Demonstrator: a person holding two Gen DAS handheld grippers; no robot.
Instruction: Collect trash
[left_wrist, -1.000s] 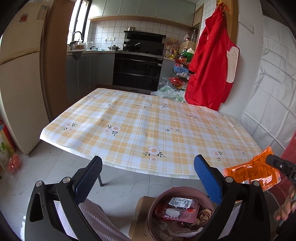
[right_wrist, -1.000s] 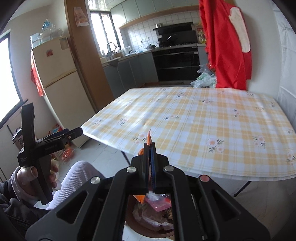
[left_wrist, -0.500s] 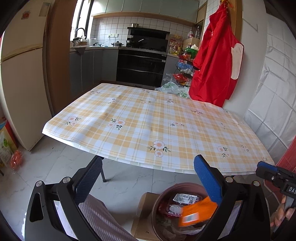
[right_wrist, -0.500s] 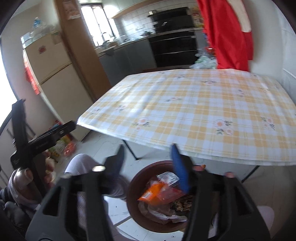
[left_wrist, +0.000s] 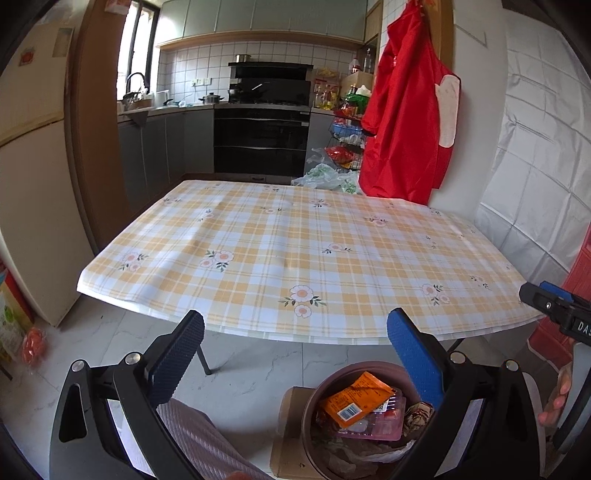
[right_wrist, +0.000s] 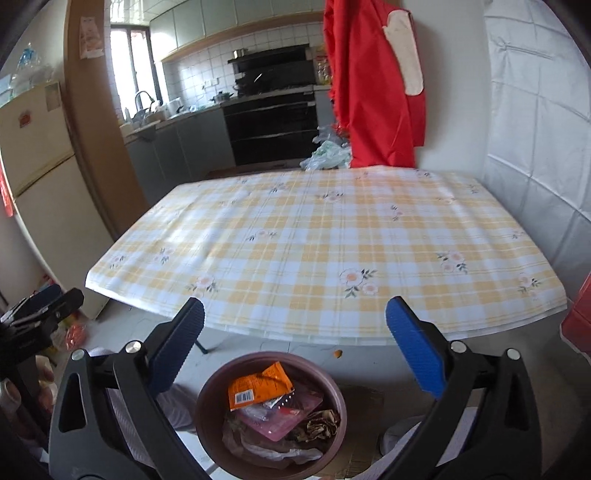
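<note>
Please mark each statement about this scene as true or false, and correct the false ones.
1. The orange wrapper lies inside the brown bin. True.
2. The right gripper is shut on the wrapper. False: its jaws have just been opening and stand wide apart, with nothing between them.
3. The bin stands on the table. False: it stands on the floor, in front of the table's near edge.
4. The left gripper is open and holds nothing. True.
5. A blue garment hangs by the wall. False: the hanging garment is red.
</note>
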